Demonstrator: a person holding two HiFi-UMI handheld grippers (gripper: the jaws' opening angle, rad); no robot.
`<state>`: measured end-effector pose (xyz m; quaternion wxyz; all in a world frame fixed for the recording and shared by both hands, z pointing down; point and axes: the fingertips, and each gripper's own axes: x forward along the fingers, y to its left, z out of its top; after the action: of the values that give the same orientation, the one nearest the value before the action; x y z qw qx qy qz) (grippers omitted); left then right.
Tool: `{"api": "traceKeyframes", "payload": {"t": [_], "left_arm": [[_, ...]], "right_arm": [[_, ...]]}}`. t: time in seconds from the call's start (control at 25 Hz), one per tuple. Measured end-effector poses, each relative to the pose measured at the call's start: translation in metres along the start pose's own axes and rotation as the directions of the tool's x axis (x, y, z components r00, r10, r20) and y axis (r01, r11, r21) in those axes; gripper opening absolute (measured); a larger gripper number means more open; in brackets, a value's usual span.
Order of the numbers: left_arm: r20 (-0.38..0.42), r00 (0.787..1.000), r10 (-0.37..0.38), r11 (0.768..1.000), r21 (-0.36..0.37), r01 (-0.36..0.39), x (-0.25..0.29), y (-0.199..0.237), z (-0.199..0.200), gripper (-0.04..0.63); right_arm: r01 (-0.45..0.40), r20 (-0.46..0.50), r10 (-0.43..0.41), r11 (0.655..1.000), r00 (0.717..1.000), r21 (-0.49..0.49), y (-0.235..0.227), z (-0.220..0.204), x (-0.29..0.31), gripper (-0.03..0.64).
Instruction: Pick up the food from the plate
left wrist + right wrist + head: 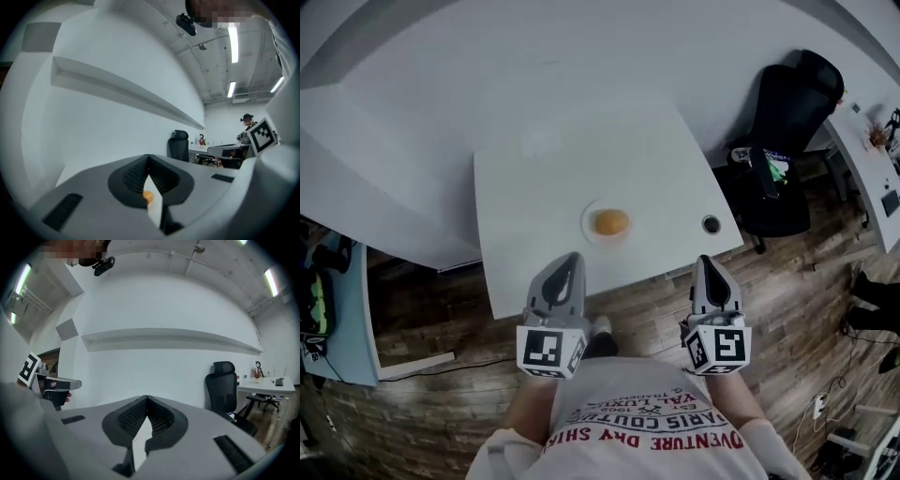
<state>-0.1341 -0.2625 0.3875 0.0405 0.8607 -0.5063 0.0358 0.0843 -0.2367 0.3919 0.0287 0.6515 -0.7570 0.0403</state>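
Observation:
A round orange piece of food [611, 222] lies on a small white plate [591, 232] near the front of the white table [534, 187]. My left gripper [571, 260] hovers at the table's front edge, just short of the plate and to its left, jaws shut and empty. My right gripper [709, 262] is level with it, off the table's front right corner, also shut and empty. In the left gripper view the food [147, 196] shows as an orange spot through the slot below the closed left gripper [149, 159]. The right gripper view shows the closed right gripper [147, 399] facing a white wall.
A dark round grommet [711, 224] sits at the table's right front corner. A black office chair [787, 131] stands to the right of the table, and a blue desk [342, 328] lies at the far left. Wooden floor surrounds the table.

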Motion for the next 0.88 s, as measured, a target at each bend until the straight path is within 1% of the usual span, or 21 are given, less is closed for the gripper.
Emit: {"api": "traceKeyframes", "payload": {"t": [0.08, 0.2, 0.32, 0.4, 0.44, 0.52, 0.6, 0.68, 0.72, 0.8, 0.84, 0.88], "left_arm": [[-0.010, 1.000, 0.002, 1.000, -0.003, -0.002, 0.017, 0.021, -0.001, 0.003], [-0.035, 0.999, -0.014, 1.000, -0.014, 0.013, 0.039, 0.039, -0.008, 0.003], [-0.086, 0.996, -0.039, 0.999, 0.000, 0.039, 0.058, 0.044, -0.022, 0.004], [-0.125, 0.990, -0.063, 0.998, 0.017, 0.066, 0.071, 0.043, -0.033, 0.004], [-0.143, 0.987, -0.076, 0.997, 0.014, 0.079, 0.077, 0.042, -0.039, 0.003], [-0.184, 0.979, -0.088, 0.996, -0.022, 0.086, 0.091, 0.042, -0.053, 0.003], [-0.229, 0.971, -0.074, 0.996, -0.069, 0.059, 0.104, 0.046, -0.070, 0.004], [-0.277, 0.959, -0.065, 0.995, -0.093, 0.041, 0.114, 0.048, -0.086, 0.003], [-0.301, 0.951, -0.073, 0.994, -0.100, 0.045, 0.119, 0.048, -0.094, 0.003], [-0.353, 0.928, -0.120, 0.989, -0.121, 0.082, 0.129, 0.043, -0.110, 0.005], [-0.379, 0.913, -0.149, 0.986, -0.130, 0.107, 0.134, 0.040, -0.118, 0.040], [-0.404, 0.898, -0.174, 0.982, -0.134, 0.131, 0.139, 0.037, -0.126, 0.106]], "right_arm": [[-0.012, -0.006, 0.012, 1.000, 1.000, -0.003, 0.010, 0.003, 0.024, 0.008], [-0.022, -0.021, 0.022, 1.000, 1.000, -0.015, 0.019, 0.004, 0.054, 0.008], [-0.031, -0.052, 0.030, 0.999, 0.998, -0.013, 0.018, -0.004, 0.080, 0.008], [-0.043, -0.068, 0.042, 0.999, 0.997, -0.009, 0.016, -0.008, 0.095, 0.008], [-0.053, -0.075, 0.052, 0.999, 0.996, -0.007, 0.015, -0.009, 0.103, 0.008], [-0.083, -0.087, 0.082, 0.997, 0.993, -0.005, 0.013, -0.012, 0.118, 0.008], [-0.112, -0.108, 0.111, 0.994, 0.988, -0.006, 0.010, -0.017, 0.132, 0.008], [-0.132, -0.154, 0.130, 0.991, 0.980, -0.009, 0.004, -0.026, 0.148, 0.008], [-0.141, -0.186, 0.137, 0.990, 0.973, -0.007, 0.001, -0.032, 0.156, 0.008], [-0.161, -0.254, 0.157, 0.987, 0.954, 0.005, -0.004, -0.047, 0.172, 0.008], [-0.173, -0.285, 0.170, 0.985, 0.943, 0.015, -0.006, -0.054, 0.179, 0.008], [-0.186, -0.313, 0.185, 0.982, 0.931, 0.027, -0.006, -0.062, 0.184, 0.008]]}}
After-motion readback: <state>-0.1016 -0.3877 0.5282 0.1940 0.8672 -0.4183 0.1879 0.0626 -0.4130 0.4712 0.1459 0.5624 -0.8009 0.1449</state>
